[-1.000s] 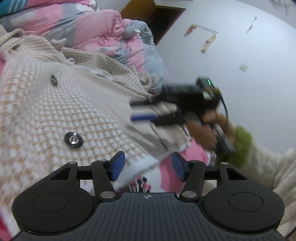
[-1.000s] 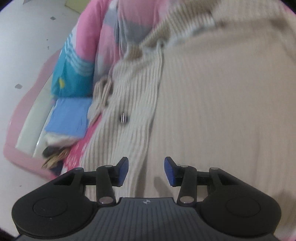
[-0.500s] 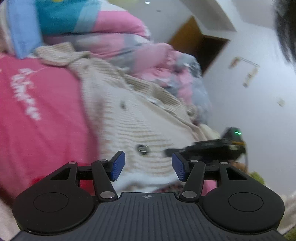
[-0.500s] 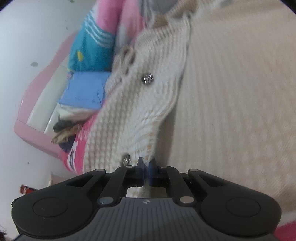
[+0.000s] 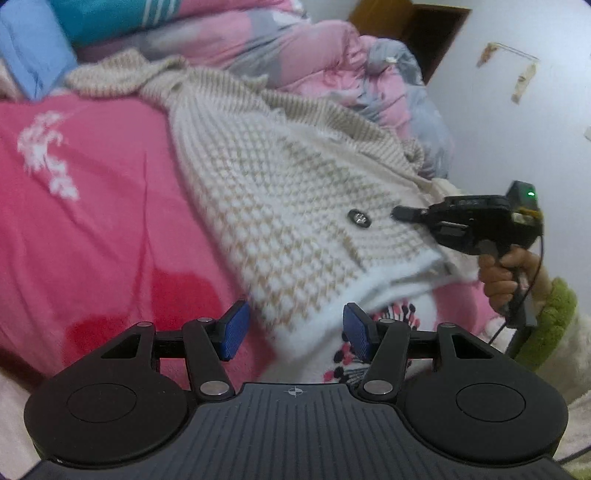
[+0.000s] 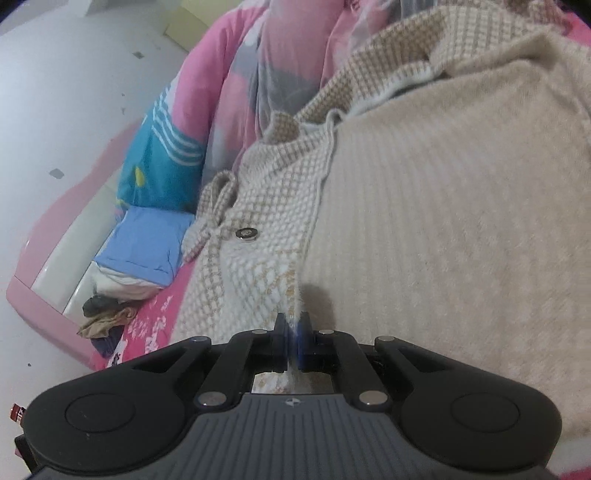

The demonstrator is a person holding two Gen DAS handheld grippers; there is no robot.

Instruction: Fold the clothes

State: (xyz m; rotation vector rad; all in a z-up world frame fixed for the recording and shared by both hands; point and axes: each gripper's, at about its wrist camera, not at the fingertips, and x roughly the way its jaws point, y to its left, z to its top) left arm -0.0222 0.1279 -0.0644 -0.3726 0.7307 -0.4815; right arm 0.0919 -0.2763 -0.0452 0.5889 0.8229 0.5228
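A cream and tan knitted cardigan (image 5: 291, 192) with metal buttons (image 5: 360, 218) lies spread on a pink bedsheet (image 5: 92, 206). My left gripper (image 5: 293, 332) is open, its blue pads level with the cardigan's white hem, nothing between them. In the left wrist view my right gripper (image 5: 400, 214) reaches in from the right, held by a hand (image 5: 498, 277), and sits on the cardigan's front edge. In the right wrist view my right gripper (image 6: 293, 336) is shut on the cardigan's front edge (image 6: 295, 295), with the plain beige inner side (image 6: 443, 229) to its right and a button (image 6: 246, 233) ahead.
A pink and grey quilt (image 5: 295, 48) is bunched at the head of the bed beside teal (image 6: 159, 158) and blue (image 6: 144, 240) folded bedding. A pink bed frame (image 6: 44, 291) borders the white floor. A green fluffy cuff (image 5: 550, 325) and a dark doorway (image 5: 432, 33) lie to the right.
My right gripper went from open to shut on the cardigan's front edge and has pulled that panel across. The left gripper swung over the bed and stayed open.
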